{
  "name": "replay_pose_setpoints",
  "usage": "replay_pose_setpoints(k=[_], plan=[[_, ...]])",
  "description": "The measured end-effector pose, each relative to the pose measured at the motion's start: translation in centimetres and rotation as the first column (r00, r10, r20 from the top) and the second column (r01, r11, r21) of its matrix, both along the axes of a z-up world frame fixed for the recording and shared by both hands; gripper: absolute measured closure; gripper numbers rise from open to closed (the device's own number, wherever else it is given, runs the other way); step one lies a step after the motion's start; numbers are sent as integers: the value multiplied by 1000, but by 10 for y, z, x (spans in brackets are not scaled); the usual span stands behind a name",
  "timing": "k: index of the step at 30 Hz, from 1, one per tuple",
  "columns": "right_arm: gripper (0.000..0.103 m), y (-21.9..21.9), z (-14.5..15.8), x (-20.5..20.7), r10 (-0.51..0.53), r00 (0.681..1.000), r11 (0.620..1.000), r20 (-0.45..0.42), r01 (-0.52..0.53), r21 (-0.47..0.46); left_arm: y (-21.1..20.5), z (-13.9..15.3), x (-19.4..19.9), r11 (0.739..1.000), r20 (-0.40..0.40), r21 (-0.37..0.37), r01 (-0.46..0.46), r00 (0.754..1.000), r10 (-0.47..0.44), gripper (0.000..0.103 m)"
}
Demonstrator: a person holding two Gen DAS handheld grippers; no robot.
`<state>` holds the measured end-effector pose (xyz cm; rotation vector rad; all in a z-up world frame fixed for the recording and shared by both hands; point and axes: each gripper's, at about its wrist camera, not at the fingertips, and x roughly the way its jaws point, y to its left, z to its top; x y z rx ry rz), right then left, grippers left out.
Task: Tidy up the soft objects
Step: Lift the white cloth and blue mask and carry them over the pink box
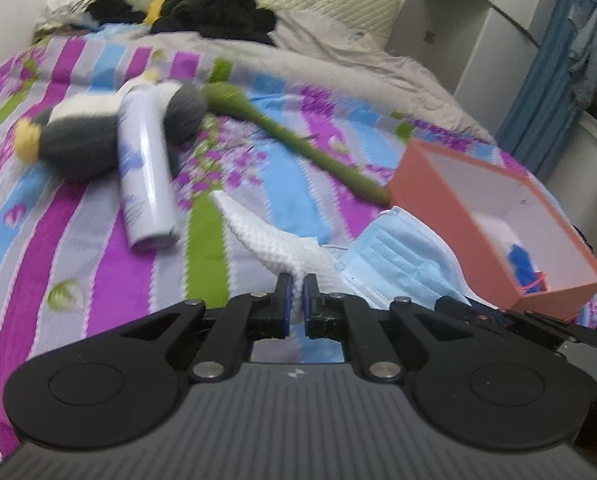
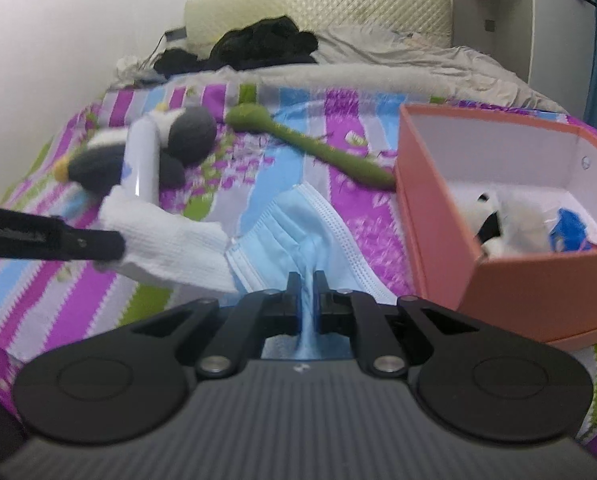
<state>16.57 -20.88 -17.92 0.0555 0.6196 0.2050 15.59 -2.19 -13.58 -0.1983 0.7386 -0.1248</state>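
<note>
**On the striped bed: both grippers clamped on soft items**

On the bed, near its front edge, the left gripper has its jaws nearly together, pinching a white textured cloth. The cloth stretches away from the pads toward the spray can.

The right gripper is closed narrow on a fold of the blue face mask; the mask fabric runs through between the pads. Mask and cloth touch along one edge.

A pink box sits on the right side of the bed, open-topped. Inside: a white-and-black plush and a blue item, identity unclear.

Further toward the headboard: a grey penguin plush with the spray can lying across it, and a green long-handled soft toy whose end reaches the box's corner. Black clothes are heaped at the head of the bed. Both views are motion-blurred.
</note>
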Motion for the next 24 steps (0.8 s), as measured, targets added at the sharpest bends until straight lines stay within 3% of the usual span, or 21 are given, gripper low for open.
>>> replay_pose_setpoints(k=[15, 24], plan=[[94, -64, 110, 18, -58, 990, 997, 131, 52, 50, -69, 105, 36, 990, 97, -8, 142, 985, -140, 96], [94, -112, 152, 51, -105, 978, 994, 182, 98, 50, -126, 154, 77, 977, 151, 7, 212, 966, -210, 96]])
